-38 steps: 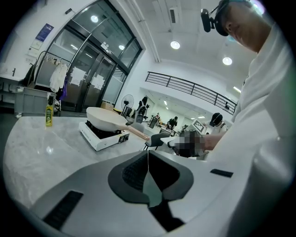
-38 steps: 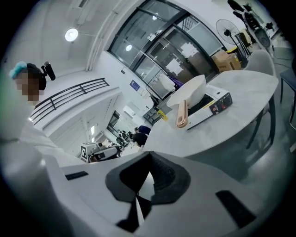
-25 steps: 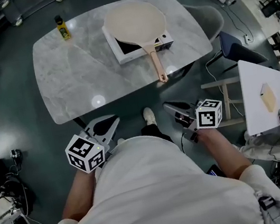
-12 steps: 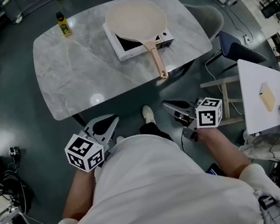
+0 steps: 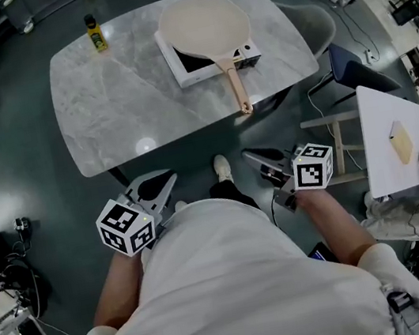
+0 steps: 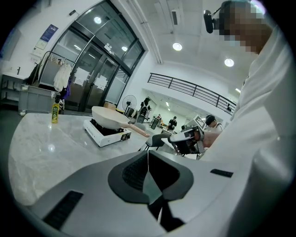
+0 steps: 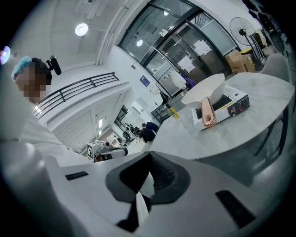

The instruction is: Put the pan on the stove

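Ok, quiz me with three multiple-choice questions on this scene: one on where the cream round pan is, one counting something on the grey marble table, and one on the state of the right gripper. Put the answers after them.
1. Where does the cream round pan sit?
A. On the white portable stove
B. On the floor
C. Between the left gripper's jaws

2. How many bottles stand on the grey marble table?
A. None
B. One
C. Three

3. How do the right gripper's jaws stand?
A. Wide apart
B. Closed on the pan's handle
C. Closed with nothing between them

Answers:
1. A: the head view shows the pan resting on the stove, with its copper-coloured handle pointing toward the person.
2. B: only the small yellow bottle stands there, near the far left corner.
3. C: the right gripper view shows the pads meeting, far from the table.
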